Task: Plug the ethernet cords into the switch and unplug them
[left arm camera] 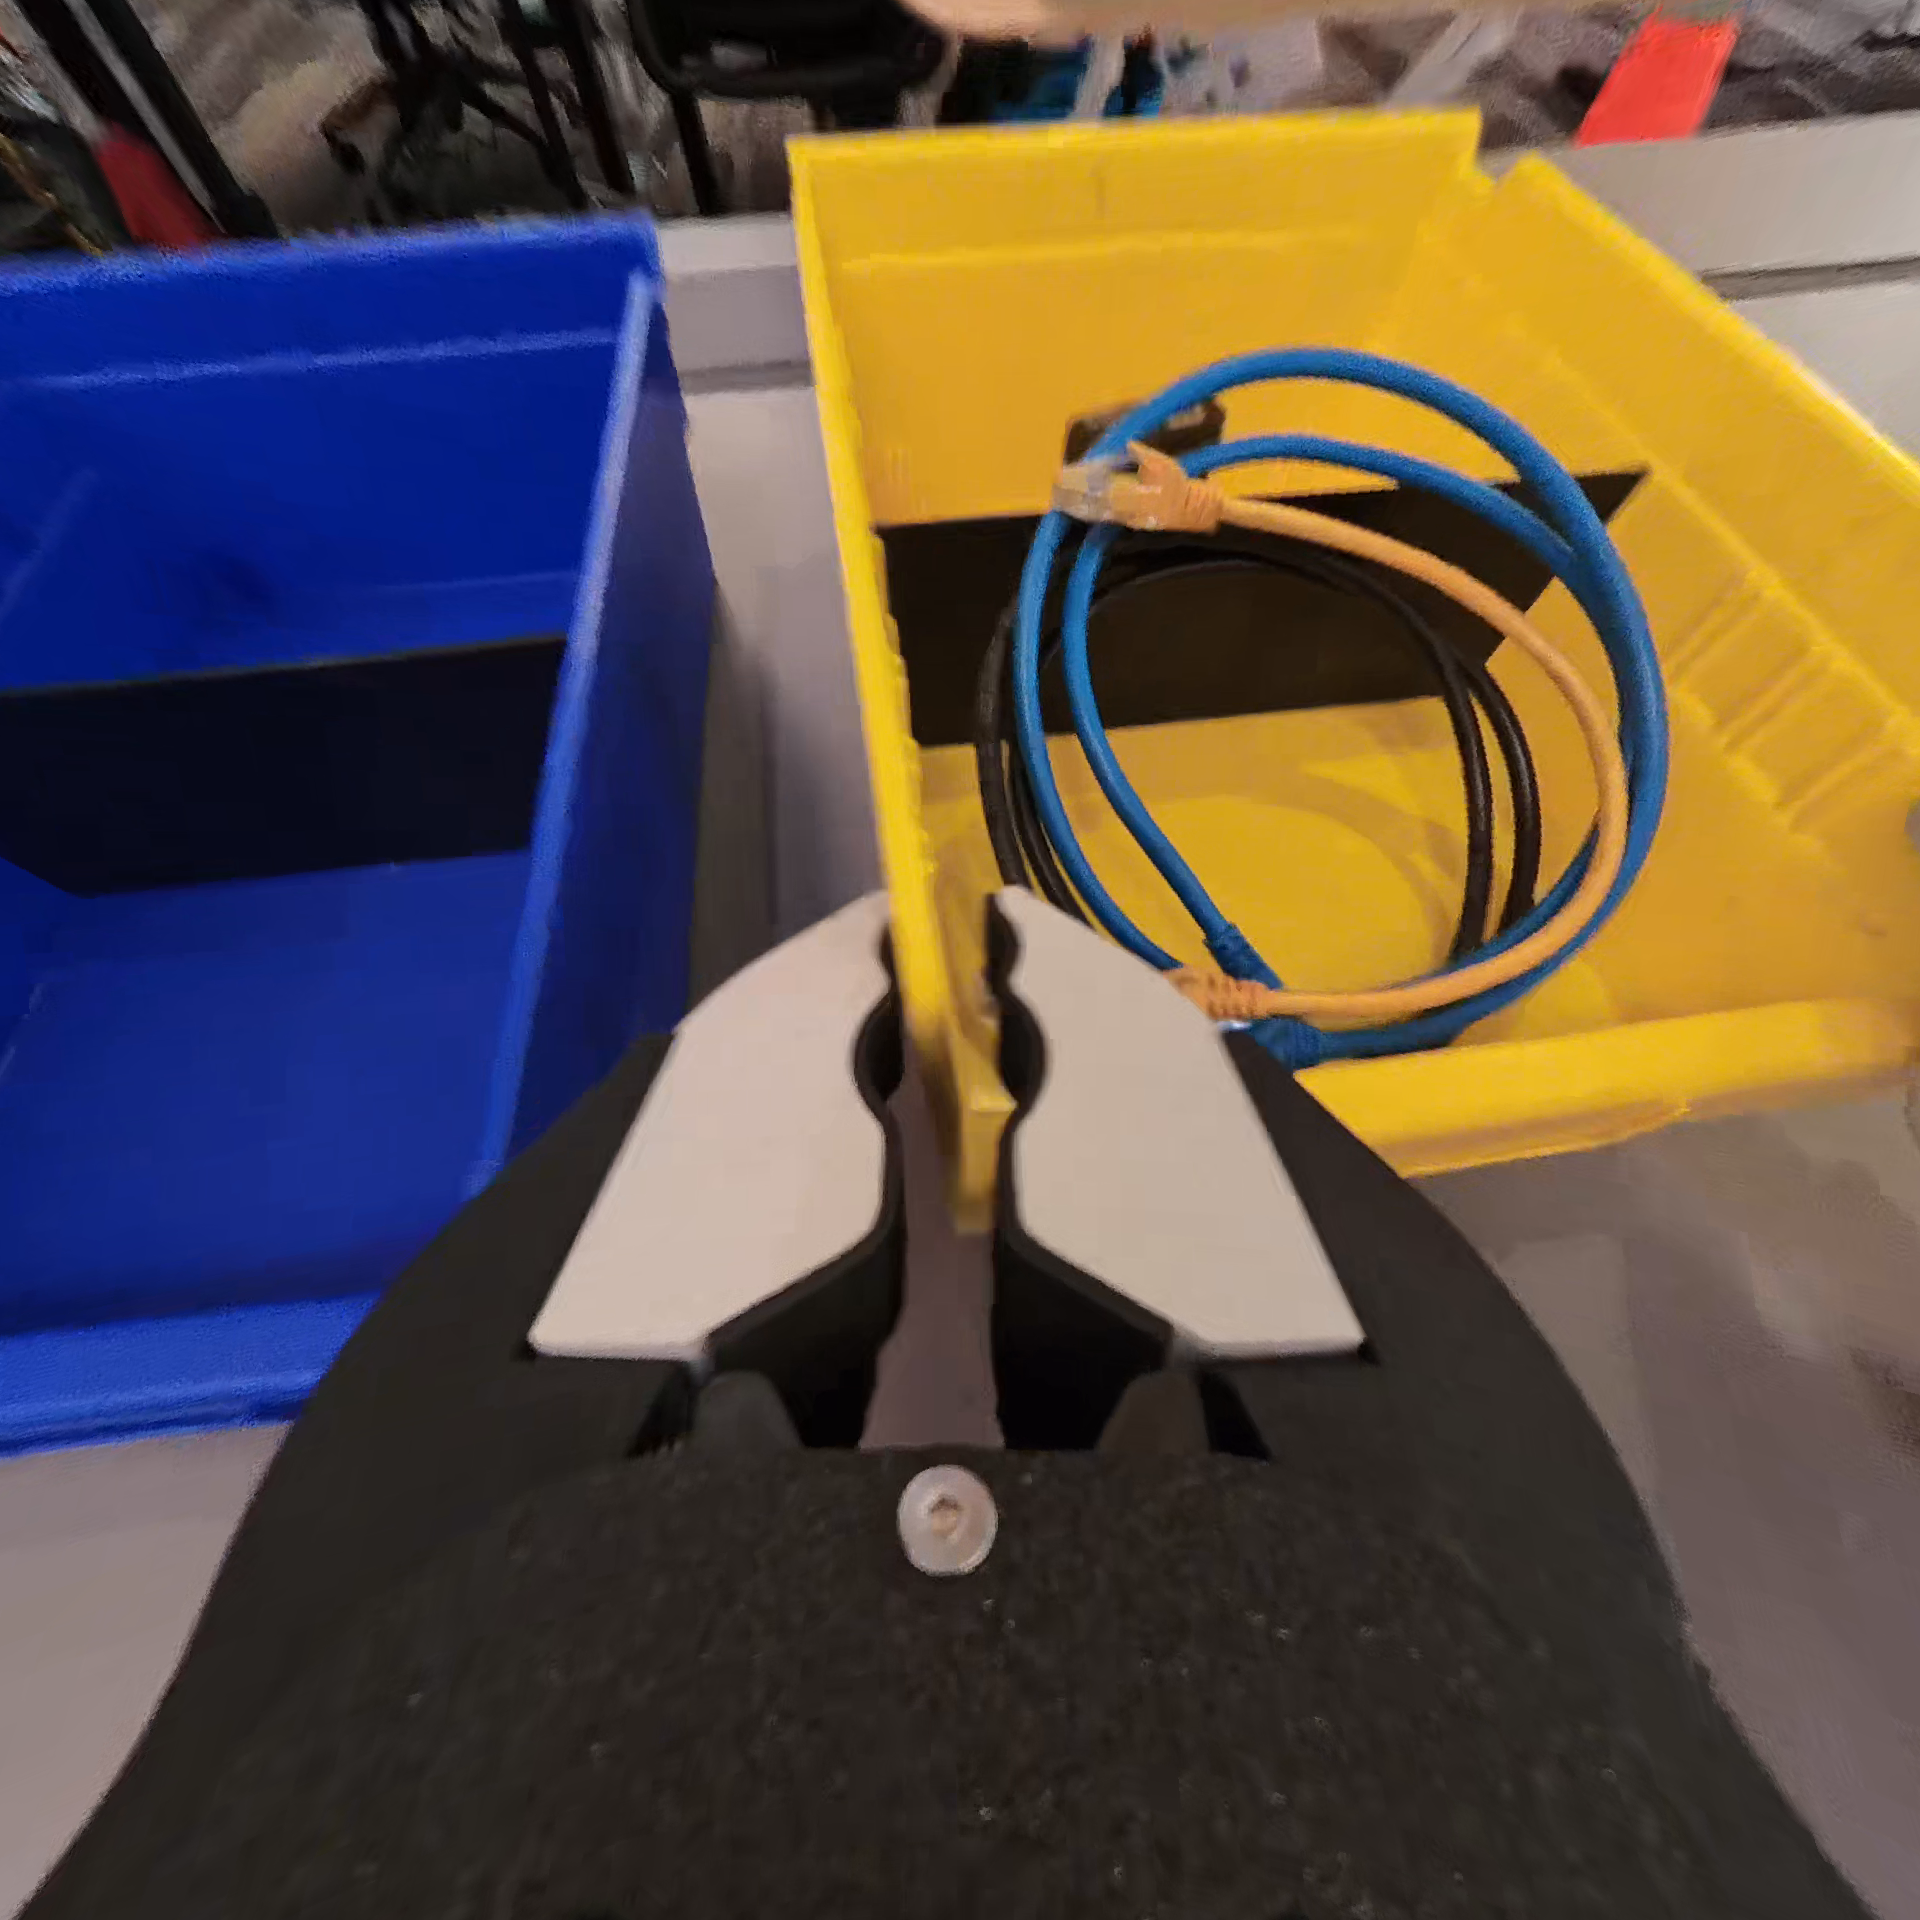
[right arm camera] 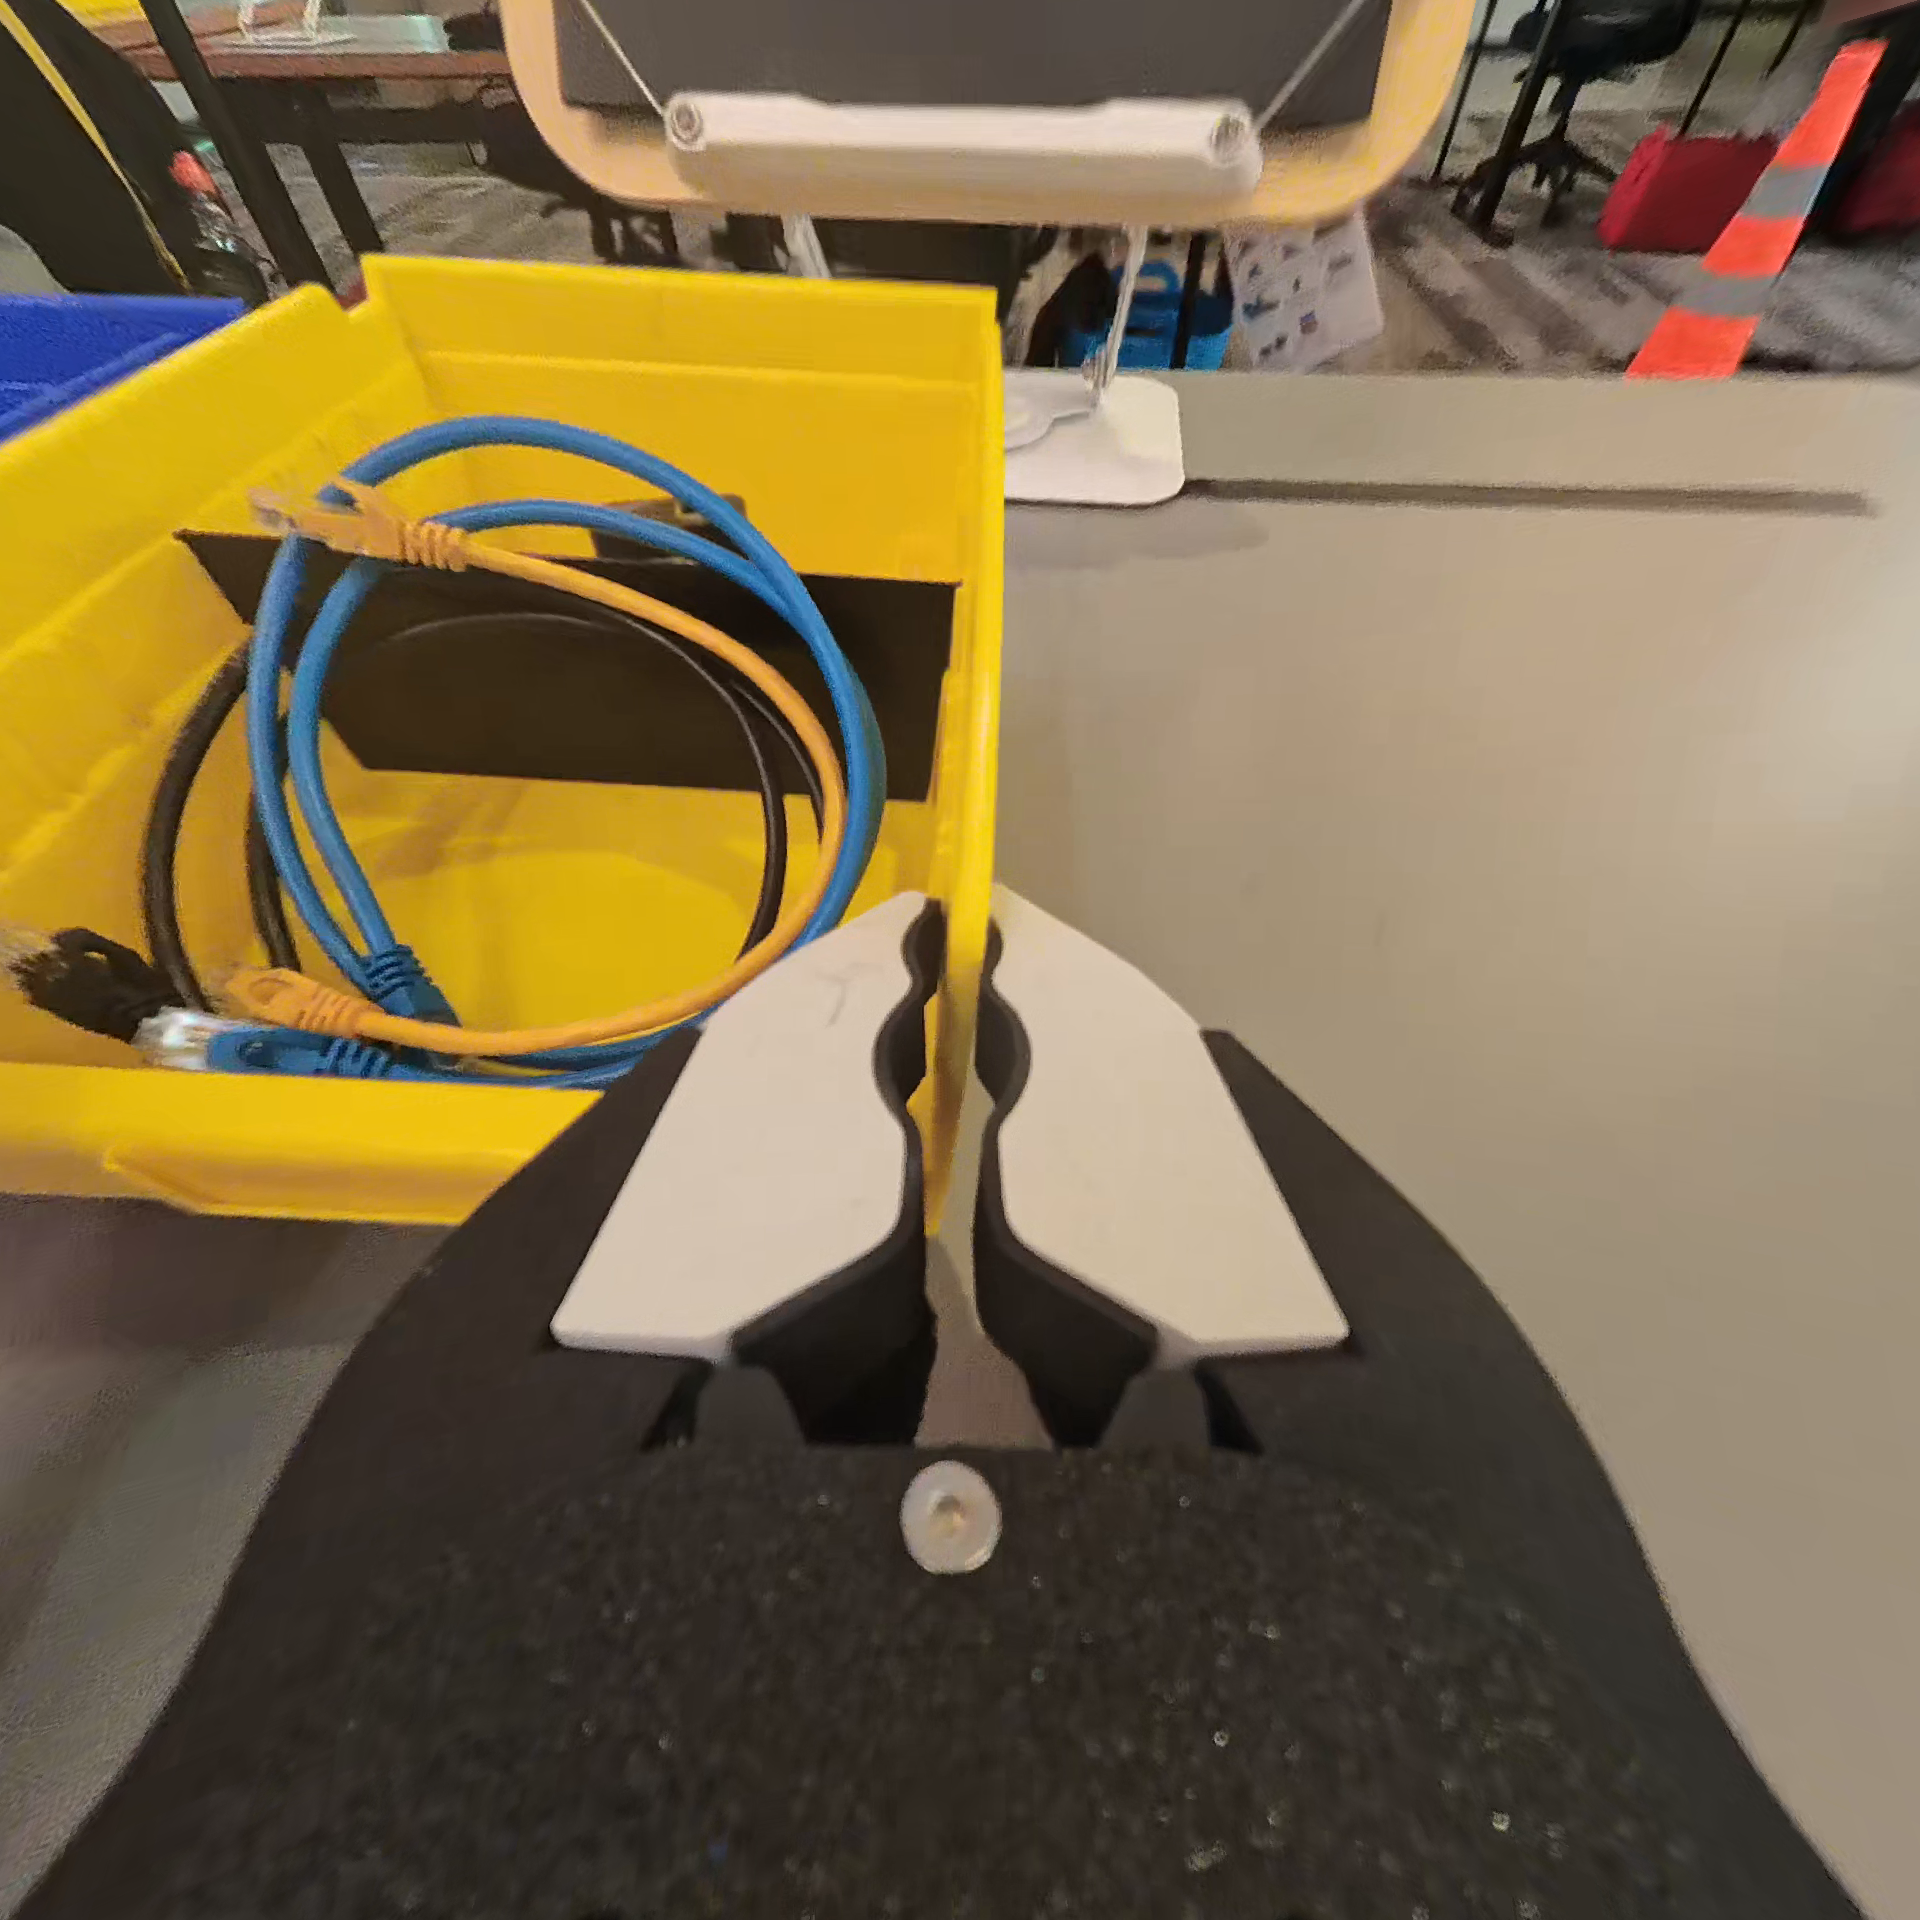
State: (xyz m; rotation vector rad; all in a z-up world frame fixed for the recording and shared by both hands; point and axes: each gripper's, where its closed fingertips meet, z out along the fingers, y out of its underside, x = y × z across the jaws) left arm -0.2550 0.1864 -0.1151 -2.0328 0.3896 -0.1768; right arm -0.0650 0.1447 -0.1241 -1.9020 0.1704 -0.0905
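A yellow bin (left arm camera: 1143,260) holds loosely coiled ethernet cords: a blue cord (left arm camera: 1621,623), an orange cord (left arm camera: 1455,582) and a black cord (left arm camera: 1507,769). A black divider (left arm camera: 935,623) crosses the bin, and a small dark object (left arm camera: 1143,426) sits mostly hidden behind it. My left gripper (left arm camera: 940,914) is shut on the bin's left wall near its front corner. My right gripper (right arm camera: 961,904) is shut on the right wall of the same yellow bin (right arm camera: 675,416). The blue cord (right arm camera: 270,665), orange cord (right arm camera: 810,748) and black cord (right arm camera: 166,790) also show in the right wrist view.
A blue bin (left arm camera: 312,468) with its own black divider stands just left of the yellow one. Both rest on a grey table (right arm camera: 1455,831). A white stand base (right arm camera: 1101,447) sits behind the yellow bin, under a wooden-framed fixture (right arm camera: 966,156). Room clutter lies beyond. The gap from one gripper's tips to the other's is roughly 20 cm.
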